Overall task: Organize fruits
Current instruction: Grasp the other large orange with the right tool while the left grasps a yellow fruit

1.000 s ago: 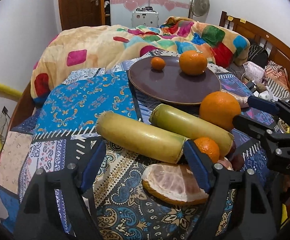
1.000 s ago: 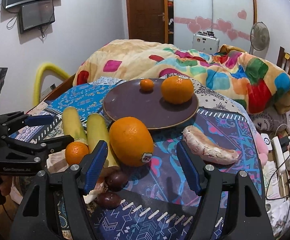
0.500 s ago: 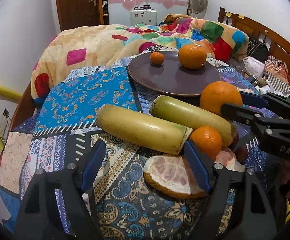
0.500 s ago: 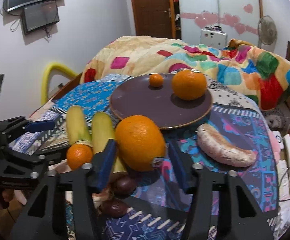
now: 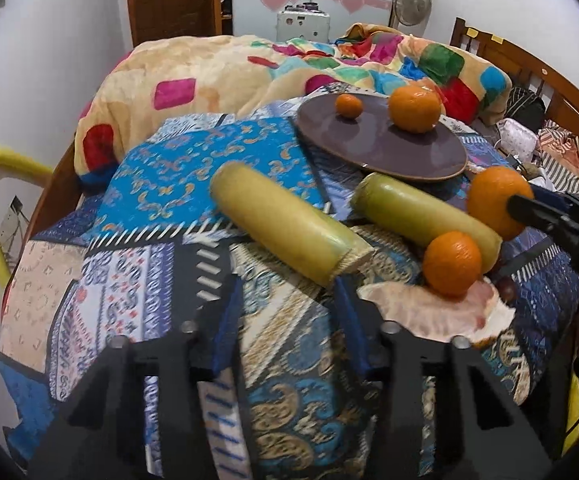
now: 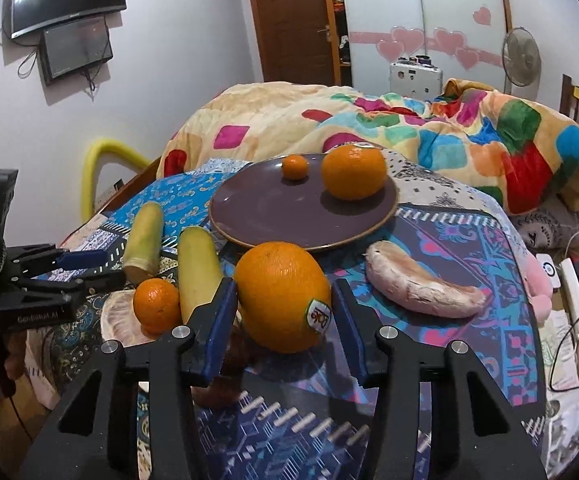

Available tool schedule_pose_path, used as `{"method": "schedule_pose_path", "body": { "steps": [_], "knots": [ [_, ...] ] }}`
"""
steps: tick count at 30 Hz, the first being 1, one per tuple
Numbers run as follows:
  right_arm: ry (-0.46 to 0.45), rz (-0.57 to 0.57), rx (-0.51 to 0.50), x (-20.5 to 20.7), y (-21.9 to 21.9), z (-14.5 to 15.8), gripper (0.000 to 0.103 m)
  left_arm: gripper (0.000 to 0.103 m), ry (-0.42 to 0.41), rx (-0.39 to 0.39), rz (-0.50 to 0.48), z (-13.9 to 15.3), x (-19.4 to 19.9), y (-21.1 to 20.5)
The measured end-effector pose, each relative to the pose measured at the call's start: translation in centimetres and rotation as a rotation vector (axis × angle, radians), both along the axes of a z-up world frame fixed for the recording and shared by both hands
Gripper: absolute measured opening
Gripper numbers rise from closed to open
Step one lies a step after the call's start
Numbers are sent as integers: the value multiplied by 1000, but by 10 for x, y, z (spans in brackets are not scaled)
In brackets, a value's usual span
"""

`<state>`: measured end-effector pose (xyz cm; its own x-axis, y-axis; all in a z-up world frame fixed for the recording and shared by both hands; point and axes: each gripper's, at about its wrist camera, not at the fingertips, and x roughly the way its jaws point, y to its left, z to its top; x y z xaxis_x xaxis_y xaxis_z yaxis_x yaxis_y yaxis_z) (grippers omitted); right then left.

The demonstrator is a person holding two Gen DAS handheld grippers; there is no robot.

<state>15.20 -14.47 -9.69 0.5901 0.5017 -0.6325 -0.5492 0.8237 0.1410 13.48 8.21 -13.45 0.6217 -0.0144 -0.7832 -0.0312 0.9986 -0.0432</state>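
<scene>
A large orange with a sticker (image 6: 283,296) sits between the fingers of my right gripper (image 6: 285,312), which is shut on it; it also shows in the left wrist view (image 5: 497,200). A brown plate (image 6: 273,212) behind it holds a big orange (image 6: 353,174) and a small mandarin (image 6: 295,167). Two yellow-green stalks (image 5: 289,228) (image 5: 421,216), a mandarin (image 5: 451,262) and a peeled pomelo piece (image 5: 429,312) lie on the patterned cloth. My left gripper (image 5: 289,320) is open and empty just before the near stalk's cut end.
A peeled pomelo segment (image 6: 421,290) lies right of the held orange. Dark round fruits (image 6: 233,360) sit under my right gripper's left finger. A patchwork blanket (image 5: 289,68) heaps behind the plate. Cables and clutter (image 6: 569,280) fill the right side.
My right gripper has closed in on the large orange and moved forward. My left gripper has shifted left and narrowed, its view now centred on the near stalk's end.
</scene>
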Motion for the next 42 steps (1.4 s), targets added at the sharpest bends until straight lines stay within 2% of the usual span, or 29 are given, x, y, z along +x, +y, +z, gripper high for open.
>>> {"method": "schedule_pose_path", "body": {
  "steps": [2,5,8,10,13,16,18,19,21,27,30,37,42],
  "knots": [
    [-4,-5,4,-2,-5,2,44,37,13,9,18,-1,-4,7],
    [-13,-11,10,-4,-11,6,39,37,19,-16,42,3,-8,17],
    [-15,0,24,-6,-16,10,32,37,-18,-58,59,17,-13,20],
    [-43,-2,-6,-8,-14,11,28,37,-49,-66,66,26,-14,18],
    [-54,-9,-28,-7,-13,12,28,40,-58,-48,70,32,0,11],
    [-49,-11,-22,-4,-14,11,28,50,-46,-39,80,27,19,7],
    [-49,-10,-24,-4,-15,10,34,56,-36,-30,90,21,28,7],
    [-47,-9,-26,-4,-15,9,43,56,-25,-27,91,16,34,6],
    [-45,-5,-38,-3,-13,5,53,56,-1,-21,91,7,45,5],
    [-73,-16,-111,2,-9,-5,64,57,16,-37,72,-5,54,4],
    [-74,-26,-132,6,-9,-9,65,56,11,-18,52,-5,52,2],
    [-56,-50,-168,15,-9,-17,65,41,31,-19,-4,-2,36,9],
    [-52,-45,-168,18,-9,-17,65,38,58,-24,-18,-5,26,15]
  ]
}}
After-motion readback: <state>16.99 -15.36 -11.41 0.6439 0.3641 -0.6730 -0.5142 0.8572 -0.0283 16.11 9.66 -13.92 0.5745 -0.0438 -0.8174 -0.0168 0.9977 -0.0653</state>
